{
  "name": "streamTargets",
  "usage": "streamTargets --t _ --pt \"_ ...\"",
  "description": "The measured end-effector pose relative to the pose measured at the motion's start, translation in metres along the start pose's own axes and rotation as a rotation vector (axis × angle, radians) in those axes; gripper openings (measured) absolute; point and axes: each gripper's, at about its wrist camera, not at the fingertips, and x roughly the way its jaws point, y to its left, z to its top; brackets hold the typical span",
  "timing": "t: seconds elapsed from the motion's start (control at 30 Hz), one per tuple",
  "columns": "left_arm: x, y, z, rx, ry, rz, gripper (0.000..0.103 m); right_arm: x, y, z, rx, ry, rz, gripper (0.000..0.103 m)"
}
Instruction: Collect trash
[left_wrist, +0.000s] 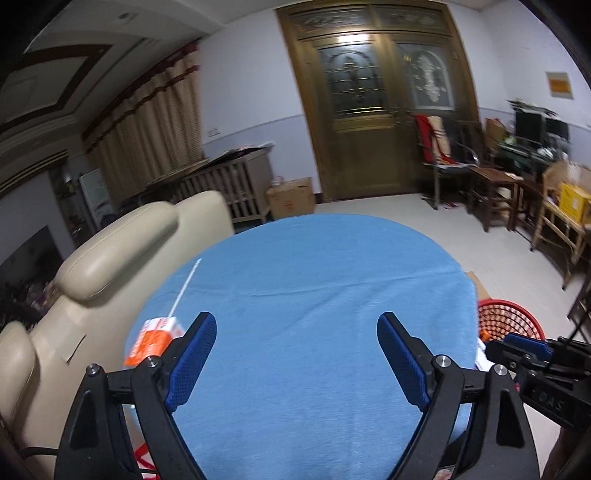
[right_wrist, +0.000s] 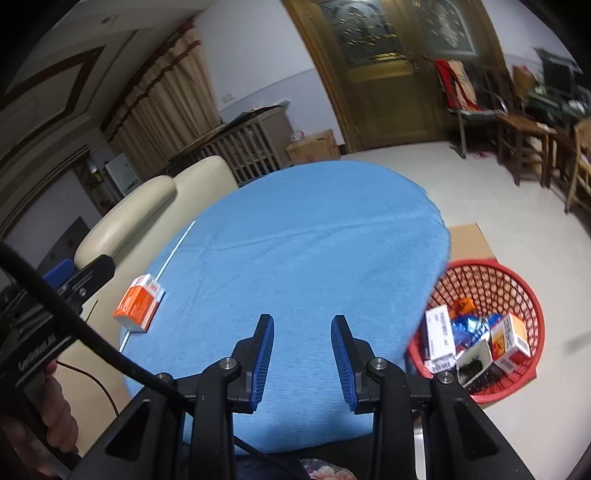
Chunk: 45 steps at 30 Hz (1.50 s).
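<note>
An orange and white carton (right_wrist: 138, 306) lies near the left edge of the round table with the blue cloth (right_wrist: 314, 229), beside a thin white stick (right_wrist: 177, 245). In the left wrist view the carton (left_wrist: 155, 339) sits just outside my left gripper's left finger. My left gripper (left_wrist: 296, 317) is wide open over bare cloth with nothing between its fingers. My right gripper (right_wrist: 302, 319) hangs over the table's near side, its jaws a little apart and empty. On the floor to the right, a red mesh basket (right_wrist: 524, 291) holds several boxes and a blue wrapper (right_wrist: 469, 328).
A cream sofa (left_wrist: 122, 243) stands against the table's left side. Flat cardboard (right_wrist: 469, 240) lies on the floor under the basket. Wooden chairs (left_wrist: 491, 188) and a cluttered desk line the right wall. A cardboard box (left_wrist: 291, 197) sits by the wooden door.
</note>
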Motion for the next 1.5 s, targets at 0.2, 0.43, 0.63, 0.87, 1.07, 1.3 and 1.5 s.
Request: streamTargets --t 0.2,0.43,0.63,0.87,1.07,1.3,1.5 --pt "0.001 0.034 -0.007 -0.051 0.011 0.034 0.089 -0.006 0.041 0.001 -0.079 -0.028 0.011 0.036" --pt "-0.008 0.064 -0.014 -0.091 0.006 0.05 0.09 -0.011 0.078 0.003 -0.138 -0.059 0.014 0.036" --pt "-0.02 0.084 -0.021 -0.109 -0.008 0.063 0.09 -0.008 0.099 -0.002 -0.154 -0.054 0.025 0.036" --pt "-0.03 0.1 -0.028 -0.127 -0.013 0.084 0.09 0.003 0.124 -0.013 -0.202 -0.021 0.041 0.036" --pt "-0.035 0.112 -0.034 -0.147 -0.013 0.1 0.09 0.007 0.138 -0.018 -0.224 -0.02 0.058 0.036" --pt "-0.038 0.121 -0.039 -0.164 -0.009 0.109 0.09 0.009 0.145 -0.022 -0.225 -0.015 0.062 0.036" --pt "-0.041 0.122 -0.041 -0.165 -0.006 0.113 0.09 0.009 0.147 -0.023 -0.23 -0.017 0.062 0.036"
